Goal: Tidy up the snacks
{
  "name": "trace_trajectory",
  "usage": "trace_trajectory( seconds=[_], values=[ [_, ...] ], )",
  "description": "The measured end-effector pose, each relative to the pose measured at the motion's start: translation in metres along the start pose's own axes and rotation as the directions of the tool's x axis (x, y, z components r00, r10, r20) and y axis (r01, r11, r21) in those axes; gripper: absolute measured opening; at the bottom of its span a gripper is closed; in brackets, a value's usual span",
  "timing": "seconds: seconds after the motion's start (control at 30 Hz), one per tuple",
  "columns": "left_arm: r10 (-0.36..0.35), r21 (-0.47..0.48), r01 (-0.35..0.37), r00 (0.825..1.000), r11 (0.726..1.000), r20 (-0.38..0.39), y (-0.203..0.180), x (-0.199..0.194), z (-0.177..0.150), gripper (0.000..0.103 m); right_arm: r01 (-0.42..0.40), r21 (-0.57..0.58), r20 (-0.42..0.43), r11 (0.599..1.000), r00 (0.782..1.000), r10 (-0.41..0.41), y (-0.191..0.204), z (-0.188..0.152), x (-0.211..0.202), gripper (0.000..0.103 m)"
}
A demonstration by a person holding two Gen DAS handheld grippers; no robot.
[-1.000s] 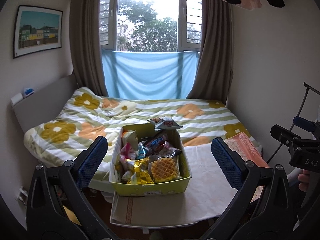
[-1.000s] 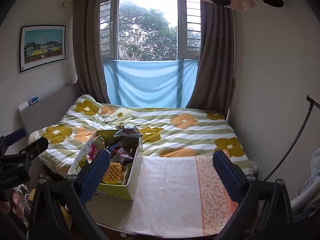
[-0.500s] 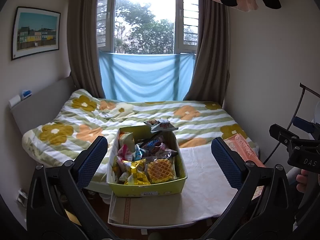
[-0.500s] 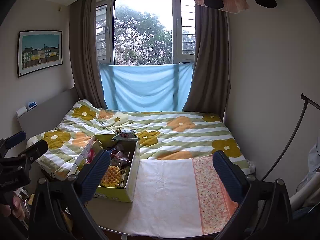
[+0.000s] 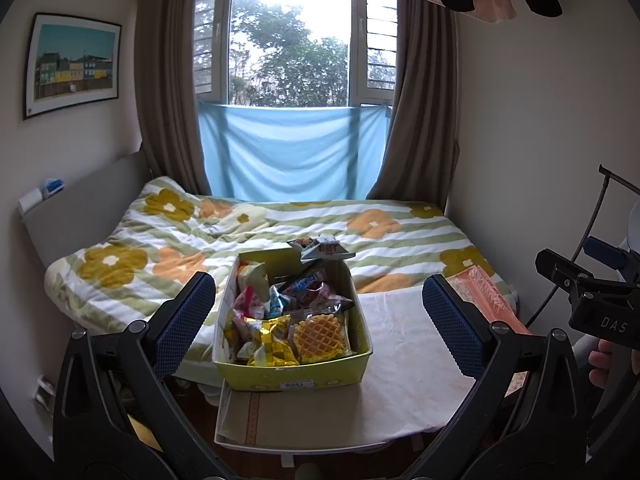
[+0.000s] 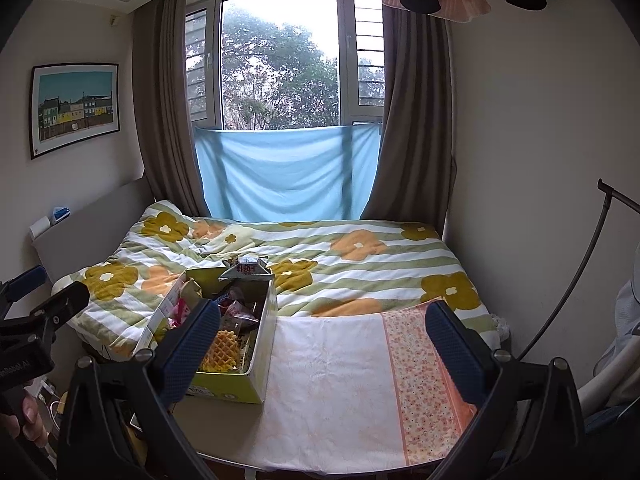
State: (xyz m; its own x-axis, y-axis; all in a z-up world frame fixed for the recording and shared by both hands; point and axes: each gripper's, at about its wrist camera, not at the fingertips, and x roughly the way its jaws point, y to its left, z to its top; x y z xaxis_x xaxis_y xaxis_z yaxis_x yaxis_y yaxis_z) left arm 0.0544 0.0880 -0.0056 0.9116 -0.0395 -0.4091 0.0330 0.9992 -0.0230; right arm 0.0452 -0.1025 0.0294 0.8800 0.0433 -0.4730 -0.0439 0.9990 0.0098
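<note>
- My left gripper (image 5: 316, 312) has its jaws spread wide with nothing in them, hovering well short of the yellow snack box (image 5: 292, 370), which sits dead ahead at 12 o'clock from it.
- Right gripper (image 6: 324, 344) is just as wide and just as empty. From there the box is off at about 10 o'clock, and open tablecloth (image 6: 340, 392) lies straight ahead.
- The snacks are heaped in the box: a waffle pack (image 5: 320, 334) at the near end, crinkly wrappers behind it, and a grey triangular pack (image 5: 326, 248) perched on the far rim.
- Main worry: that perched pack looks like any nudge to the box would tip it off onto the floral duvet (image 5: 168, 248).
- Foil wrappers overlap, so I reckon a wide grab could drag two out at once.
- The box's left side is near the table's left edge, so pushing it that way is risky.
- Plenty of clear room at 3 o'clock of the box for laying stuff out.
</note>
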Motion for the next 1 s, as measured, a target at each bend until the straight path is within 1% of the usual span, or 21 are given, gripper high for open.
trace_trajectory(
  seconds=[0.33,0.87,0.97,1.0],
  values=[
    [0.003,0.006,-0.003,1.000,1.000,-0.004,-0.0061,-0.0025,-0.0003,0.103,0.001,0.003,-0.003,1.000,1.000,-0.001,-0.0017,-0.0005,0.0002,0.102],
    [0.011,-0.012,-0.011,0.999,1.000,-0.035,-0.0059,0.0026,0.0004,0.103,0.006,0.000,-0.002,1.000,1.000,-0.006,-0.0006,-0.0020,-0.0009,0.102],
    [0.049,0.011,-0.048,0.998,0.999,-0.035,-0.0085,0.0041,-0.0004,0.103,0.005,0.002,-0.003,1.000,1.000,-0.005,0.0001,-0.0021,-0.0010,0.102],
    [0.051,0.017,-0.051,0.998,0.999,-0.037,-0.0091,0.0048,-0.0008,0.103,0.004,0.002,-0.003,1.000,1.000,-0.004,-0.0003,-0.0030,-0.0011,0.102]
  ],
)
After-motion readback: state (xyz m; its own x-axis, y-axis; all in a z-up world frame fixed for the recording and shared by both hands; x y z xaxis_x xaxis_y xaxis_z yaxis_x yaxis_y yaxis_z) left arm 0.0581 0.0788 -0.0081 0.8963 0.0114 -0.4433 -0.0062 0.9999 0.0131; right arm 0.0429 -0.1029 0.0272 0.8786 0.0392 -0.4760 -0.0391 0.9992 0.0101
